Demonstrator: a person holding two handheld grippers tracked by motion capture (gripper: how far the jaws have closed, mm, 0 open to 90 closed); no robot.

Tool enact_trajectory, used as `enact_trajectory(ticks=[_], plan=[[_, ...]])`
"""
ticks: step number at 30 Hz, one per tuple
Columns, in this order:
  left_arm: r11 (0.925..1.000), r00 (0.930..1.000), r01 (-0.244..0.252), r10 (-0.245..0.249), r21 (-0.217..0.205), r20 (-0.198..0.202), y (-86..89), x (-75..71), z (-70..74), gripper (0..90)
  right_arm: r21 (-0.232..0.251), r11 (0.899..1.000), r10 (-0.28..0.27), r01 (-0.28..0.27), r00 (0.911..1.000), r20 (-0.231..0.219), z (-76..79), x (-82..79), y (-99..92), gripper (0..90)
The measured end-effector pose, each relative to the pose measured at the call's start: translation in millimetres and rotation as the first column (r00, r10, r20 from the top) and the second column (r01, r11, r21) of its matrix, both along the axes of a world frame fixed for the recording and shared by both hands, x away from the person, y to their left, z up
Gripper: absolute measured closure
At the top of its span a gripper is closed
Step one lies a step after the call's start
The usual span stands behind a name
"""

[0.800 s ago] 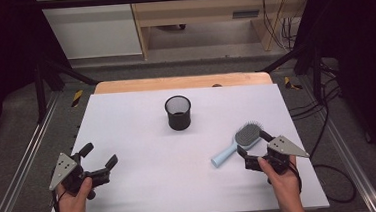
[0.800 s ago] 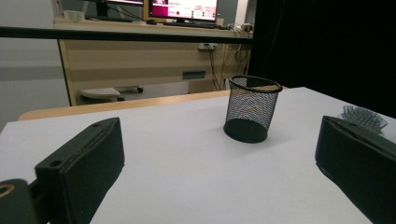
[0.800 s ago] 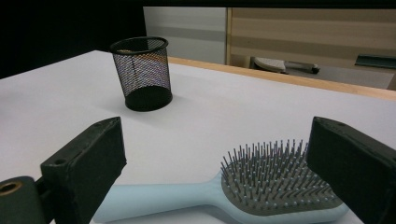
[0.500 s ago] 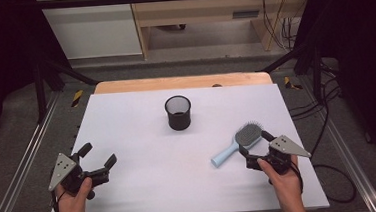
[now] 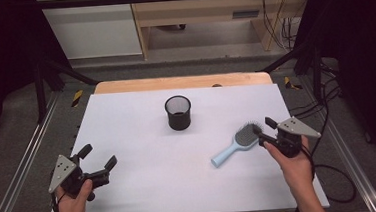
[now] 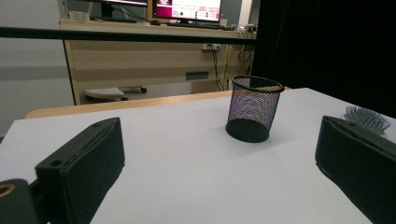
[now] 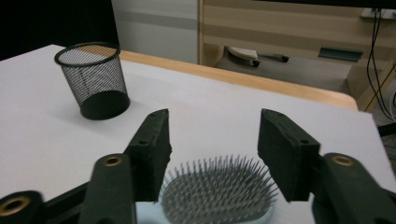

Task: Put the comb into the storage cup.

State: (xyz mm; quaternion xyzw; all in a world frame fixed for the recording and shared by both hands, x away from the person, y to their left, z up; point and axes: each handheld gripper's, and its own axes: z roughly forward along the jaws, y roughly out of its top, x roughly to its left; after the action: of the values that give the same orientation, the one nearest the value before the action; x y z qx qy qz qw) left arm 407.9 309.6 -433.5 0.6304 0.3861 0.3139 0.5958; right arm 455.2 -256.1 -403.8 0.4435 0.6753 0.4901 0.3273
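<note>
High view: no readable writing appears. A light blue hairbrush lies on the white counter toward its right edge, bristles up. The right gripper has its half-open jaws on either side of the brush head; no contact can be made out. A black mesh cup stands mid-counter, with open room around it. Near the front left corner, the left gripper is wide open and holds nothing.
</note>
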Motion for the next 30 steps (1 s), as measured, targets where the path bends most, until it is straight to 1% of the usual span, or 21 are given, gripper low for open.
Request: enact_trajectory(ticks=[3, 5, 6, 8, 9, 10, 13, 14, 15, 18, 19, 20, 21, 23, 25, 27, 29, 30], plan=[[1.0000, 1.0000, -0.001, 0.001, 0.002, 0.003, -0.2, -0.4, 0.2, 1.4, -0.025, 1.000, -0.011, 0.011, 0.9999, 0.000, 9.7, 9.3, -4.5, 49.8], [1.0000, 0.9999, -0.006, 0.006, 0.005, 0.008, -0.5, -0.7, 0.2, 1.4, -0.028, 0.999, -0.016, 0.016, 0.9999, -0.001, 13.8, 15.7, -8.4, 55.3], [0.9999, 0.9998, -0.008, 0.008, 0.009, 0.018, -0.6, -0.5, -0.1, 1.4, -0.023, 1.000, -0.014, 0.013, 0.9999, -0.003, 15.2, 19.8, -10.8, 57.0], [0.9999, 0.9997, -0.010, 0.009, 0.013, 0.022, -0.4, 0.1, -0.6, 1.4, -0.019, 1.000, -0.002, 0.002, 0.9998, -0.018, 15.9, 26.4, -14.7, 61.2], [0.9999, 0.9997, -0.010, 0.009, 0.013, 0.022, -0.4, 0.1, -0.6, 1.4, -0.019, 1.000, -0.002, 0.002, 0.9998, -0.018, 15.9, 26.4, -14.7, 61.2], [0.9999, 0.9998, -0.010, 0.010, 0.010, 0.016, 0.0, 0.5, -0.9, 1.4, -0.016, 1.000, 0.000, 0.000, 0.9994, -0.036, 14.2, 35.1, -20.0, 67.5], [0.9999, 0.9998, -0.008, 0.008, 0.008, 0.016, 0.1, 0.3, -0.8, 1.4, -0.010, 1.000, -0.011, 0.010, 0.9987, -0.051, 9.1, 44.4, -25.6, 75.6], [0.9999, 0.9998, -0.007, 0.007, 0.008, 0.017, 0.1, 0.0, -0.7, 1.4, -0.010, 1.000, -0.011, 0.010, 0.9987, -0.051, 9.1, 44.4, -25.6, 75.6], [0.9999, 0.9998, -0.007, 0.007, 0.008, 0.018, 0.3, 0.0, -0.6, 1.4, -0.014, 1.000, -0.017, 0.016, 0.9977, -0.065, 3.6, 50.2, -29.1, 79.9], [0.9998, 0.9998, -0.015, 0.015, 0.012, 0.014, 0.8, 0.9, -1.8, 1.4, -0.041, 0.999, -0.022, 0.018, 0.9956, -0.091, -5.0, 57.1, -32.7, 84.0], [0.9998, 0.9998, -0.015, 0.015, 0.012, 0.014, 0.8, 0.9, -1.8, 1.5, -0.041, 0.999, -0.022, 0.018, 0.9956, -0.091, -5.0, 57.1, -32.7, 84.0], [0.9998, 0.9998, -0.016, 0.016, 0.013, 0.009, 1.3, 2.2, -3.6, 1.5, -0.049, 0.998, -0.031, 0.026, 0.9942, -0.103, -10.3, 60.0, -35.7, 86.1], [0.9997, 0.9997, -0.020, 0.020, 0.014, 0.014, 1.8, 2.9, -4.3, 1.7, -0.049, 0.998, -0.034, 0.028, 0.9938, -0.106, -12.1, 60.6, -36.9, 86.9], [0.9995, 0.9993, -0.027, 0.026, 0.018, 0.026, 2.6, 4.7, -5.5, 2.0, -0.064, 0.997, -0.039, 0.032, 0.9933, -0.109, -16.7, 61.8, -40.1, 88.2], [0.9991, 0.9988, -0.035, 0.034, 0.025, 0.034, 3.6, 7.5, -7.2, 2.3, -0.055, 0.998, -0.045, 0.039, 0.9923, -0.116, -21.4, 61.8, -43.3, 88.8], [0.9986, 0.9983, -0.045, 0.044, 0.026, 0.039, 6.1, 11.7, -9.8, 2.4, -0.059, 0.997, -0.049, 0.042, 0.9915, -0.120, -26.6, 61.7, -46.7, 89.2], [0.9985, 0.9981, -0.050, 0.049, 0.024, 0.037, 7.2, 13.1, -10.7, 2.8, -0.057, 0.997, -0.056, 0.049, 0.9904, -0.126, -29.3, 61.4, -48.7, 89.4], [0.9985, 0.9981, -0.053, 0.053, 0.015, 0.032, 8.9, 15.0, -12.2, 2.8, -0.060, 0.997, -0.059, 0.052, 0.9904, -0.125, -30.8, 61.5, -50.3, 89.5]])
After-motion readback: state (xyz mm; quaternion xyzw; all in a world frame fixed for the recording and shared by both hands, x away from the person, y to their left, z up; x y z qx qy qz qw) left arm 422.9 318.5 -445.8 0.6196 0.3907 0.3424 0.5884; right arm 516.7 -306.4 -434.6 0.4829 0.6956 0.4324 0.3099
